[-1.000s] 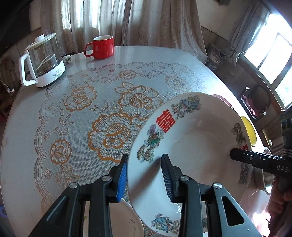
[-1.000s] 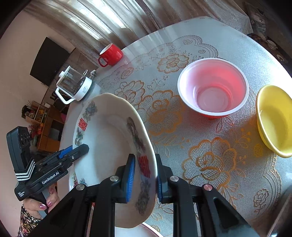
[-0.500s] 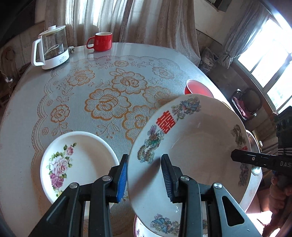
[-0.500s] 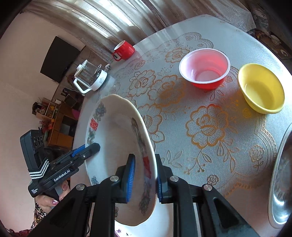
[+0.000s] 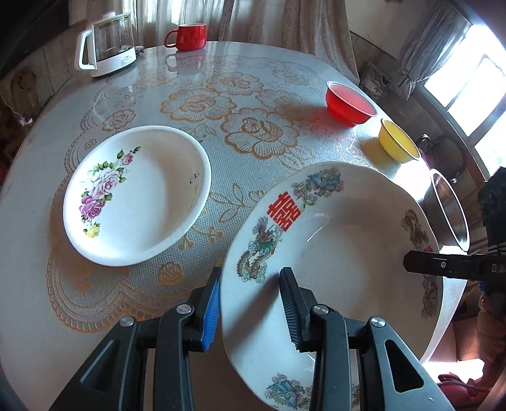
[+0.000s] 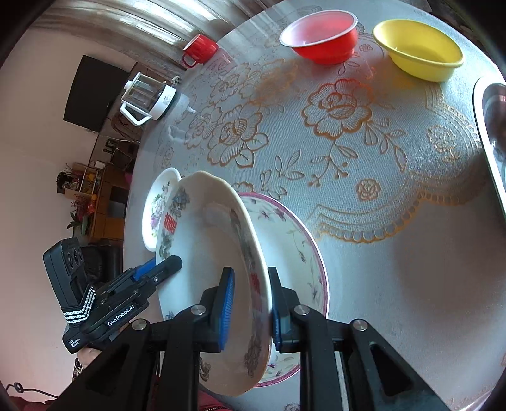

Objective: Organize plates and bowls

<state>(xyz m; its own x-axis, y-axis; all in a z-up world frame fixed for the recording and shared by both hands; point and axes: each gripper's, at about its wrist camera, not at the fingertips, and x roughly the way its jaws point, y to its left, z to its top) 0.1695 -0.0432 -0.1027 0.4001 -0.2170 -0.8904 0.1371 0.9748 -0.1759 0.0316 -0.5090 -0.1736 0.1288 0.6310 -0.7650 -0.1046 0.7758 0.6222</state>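
Lace-covered worktop (image 5: 142, 300) lies below; I carry the dragon plate (image 5: 341, 253) tilted above its near edge. Left hand-held gripper (image 5: 249, 313) and right hand-held gripper (image 6: 249, 309) each clamp opposite rims. Glazed ceramic: stiff, slippery, breakable.

A home dining room: a round tabletop (image 5: 57, 221) under a lace cloth (image 5: 253, 132), curtains (image 5: 284, 22), a kettle (image 5: 107, 44), a wall television (image 6: 91, 93).
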